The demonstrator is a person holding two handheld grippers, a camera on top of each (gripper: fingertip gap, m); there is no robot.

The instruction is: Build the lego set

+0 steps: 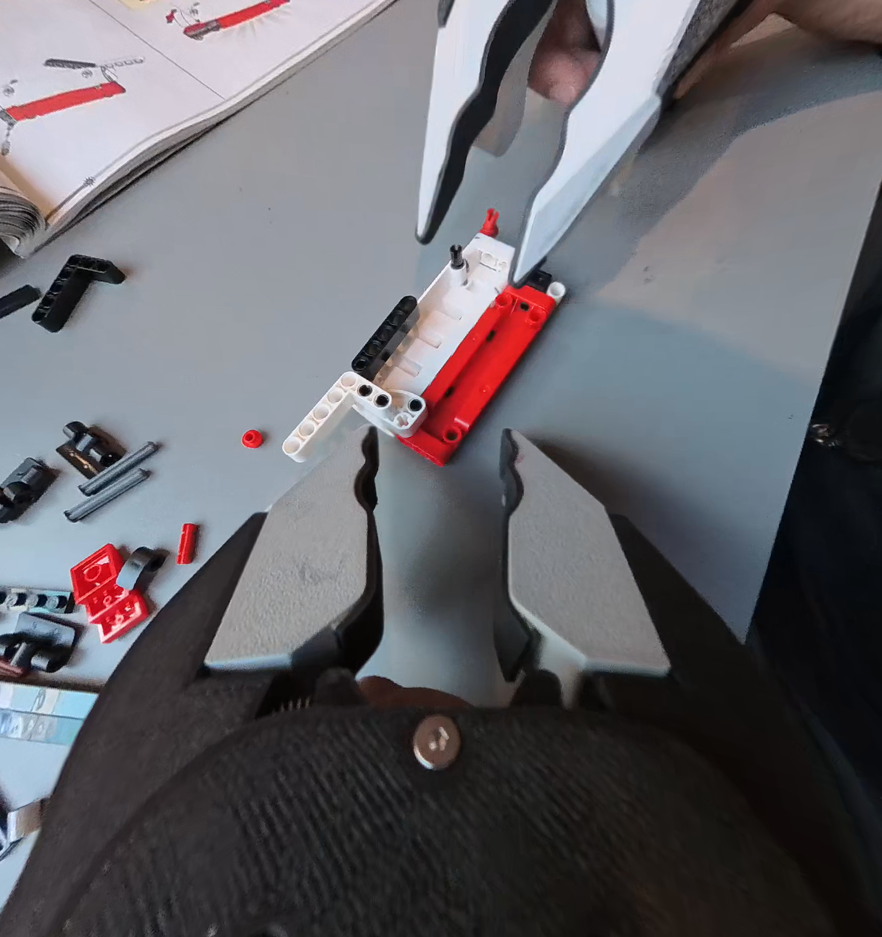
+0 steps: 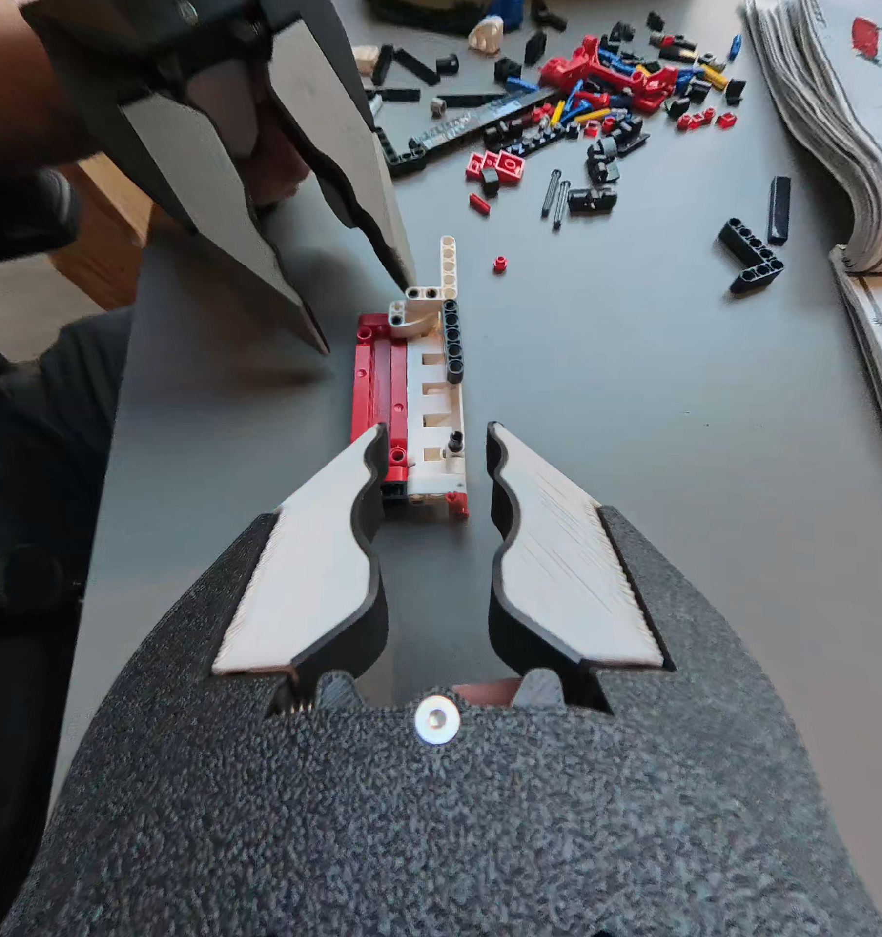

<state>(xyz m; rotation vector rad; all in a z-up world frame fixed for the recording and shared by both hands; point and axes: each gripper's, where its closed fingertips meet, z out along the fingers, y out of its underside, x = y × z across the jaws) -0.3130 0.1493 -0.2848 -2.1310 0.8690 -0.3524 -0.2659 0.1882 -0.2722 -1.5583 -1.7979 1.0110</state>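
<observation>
**A:** Standing by the grey table [image 2: 631,456] here. Left to right: the left gripper [image 1: 438,438] comes in low over the table, fingers pointing straight at the near end of the half-built lego assembly [image 1: 459,355]. Jaws spread fairly wide, nothing between them. Its left fingertip sits right by the white L-shaped beam [image 1: 327,413] on the model's corner. Touching or just shy? Can't tell from here.

**B:** And the other one?

**A:** The right gripper [image 2: 433,431] comes at it from the opposite end, so the two point at each other with the model between. Jaws also parted and empty, straddling that end of the build; one fingertip lies over the red panel [image 2: 378,375], the other stands clear on the white side.

**B:** Where's the model itself?

**A:** Flat on the table near the edge: red half, white slotted half, black beam [image 2: 453,339] along the white side. Loose pieces [image 2: 606,91] are heaped further out, plus a black L-beam [image 2: 750,256] and the open instruction booklet [image 1: 99,101].
</observation>
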